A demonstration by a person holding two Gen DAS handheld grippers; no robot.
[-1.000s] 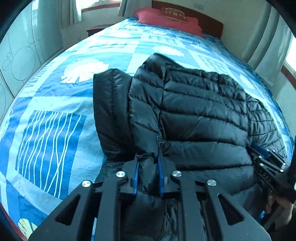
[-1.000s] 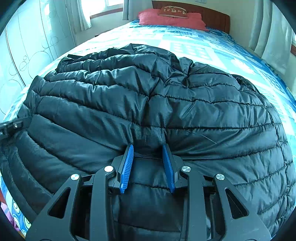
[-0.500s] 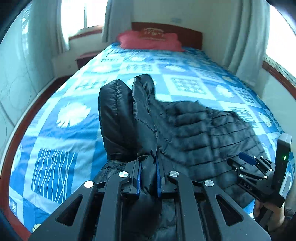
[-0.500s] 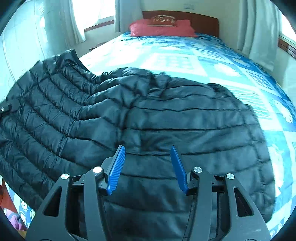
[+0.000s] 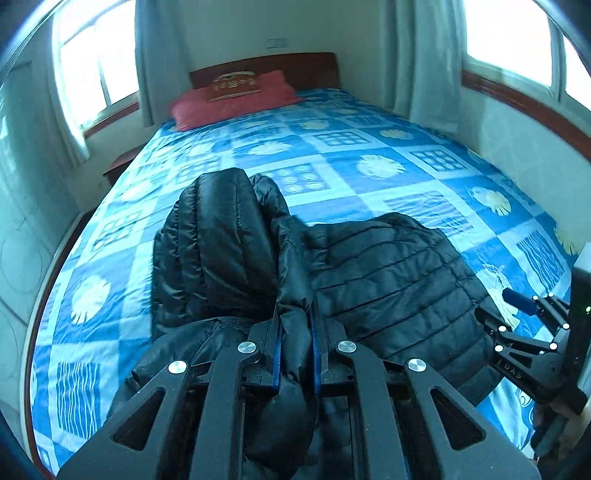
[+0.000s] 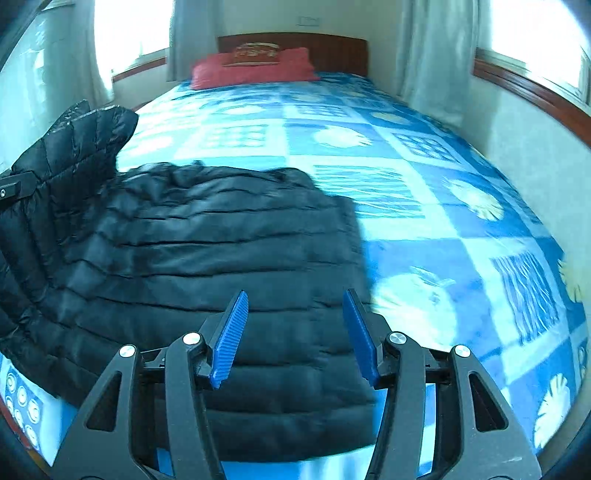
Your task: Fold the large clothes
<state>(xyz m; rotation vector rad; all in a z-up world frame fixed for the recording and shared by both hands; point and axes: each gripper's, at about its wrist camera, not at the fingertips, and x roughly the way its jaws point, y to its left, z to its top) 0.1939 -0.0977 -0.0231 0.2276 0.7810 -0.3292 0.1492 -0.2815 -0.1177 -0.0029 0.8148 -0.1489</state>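
Black quilted down jacket [image 5: 388, 266] spread on the near part of a bed, over a blue patchwork bedspread [image 5: 332, 162] with white flower and stripe prints. Main body lying mostly flat, horizontal stitch lines visible across it. One part of the jacket, on its left side, lifted up from the bed and standing as a tall puffy fold [image 5: 221, 236]; seen also at the left edge of the right wrist view [image 6: 74, 147], higher than the flat part [image 6: 207, 258].

Left gripper [image 5: 295, 354] clamped narrow on a thick fold of this lifted fabric, blue pads pressing it from both sides, more fabric bulging below the pads toward the camera.

Right gripper [image 6: 293, 332] with blue pads [image 6: 229, 339] standing well apart, having just been opening. Nothing pinched between them; only the flat jacket surface lying behind and under the gap, apart from the pads. Same gripper visible at the right edge of the left wrist view [image 5: 517, 314], near the right edge of the jacket, part of a hand [image 5: 554, 432] below it.

Farther out: red pillow [image 5: 236, 96] at the head of the bed, against a dark wooden headboard [image 5: 314, 70]. Pale curtains [image 5: 424, 62] and bright windows [image 5: 509, 33] on both sides of the room. Small wooden nightstand [image 5: 118, 166] beside the bed on the left.
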